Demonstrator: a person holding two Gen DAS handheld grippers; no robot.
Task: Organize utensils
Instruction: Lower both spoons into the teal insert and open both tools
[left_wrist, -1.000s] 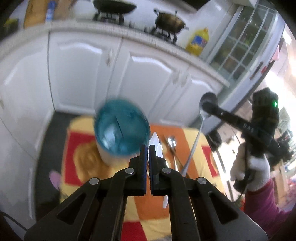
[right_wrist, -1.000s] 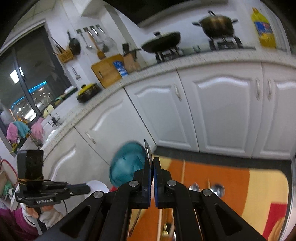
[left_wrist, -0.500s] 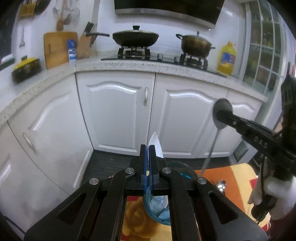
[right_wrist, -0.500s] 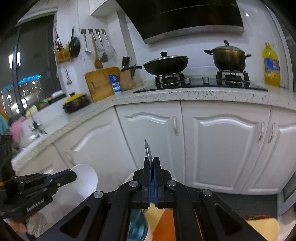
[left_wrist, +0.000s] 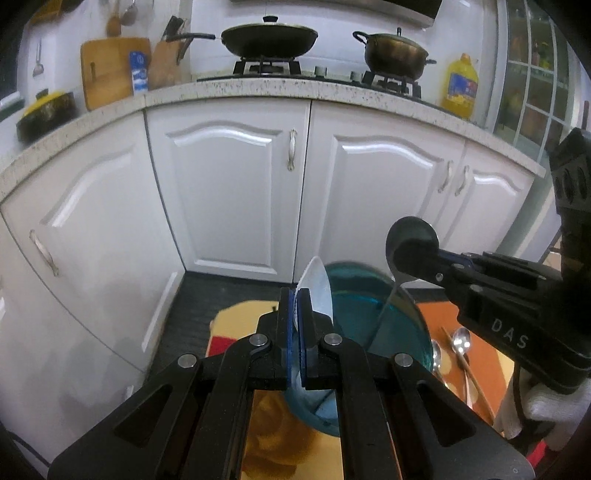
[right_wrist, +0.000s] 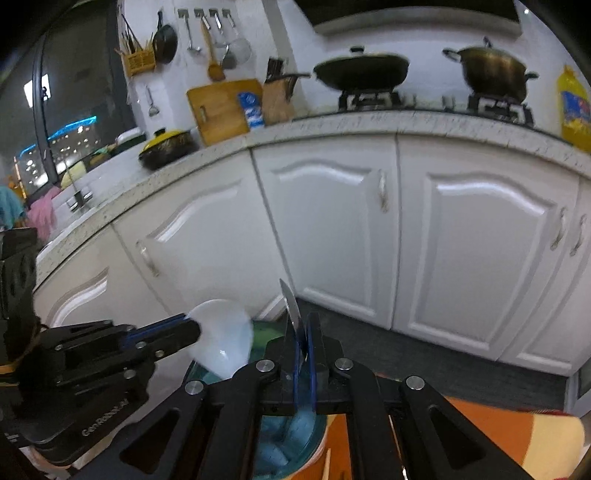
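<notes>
Left wrist view | left gripper (left_wrist: 295, 295) clamps white plastic spoon (left_wrist: 317, 291), bowl up, above blue cup (left_wrist: 373, 325) | right gripper (left_wrist: 417, 258) pinches steel spoon (left_wrist: 406, 236), handle slanting into cup | risk: two handles probably clash at the rim, tipping the cup | loose spoons (left_wrist: 458, 343) wait on mat (left_wrist: 491, 354)

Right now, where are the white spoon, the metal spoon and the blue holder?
white spoon (right_wrist: 221, 339): right wrist view, on its bowl.
metal spoon (left_wrist: 386, 308): left wrist view, on its handle.
blue holder (left_wrist: 354, 306): left wrist view, on its inner wall.
</notes>
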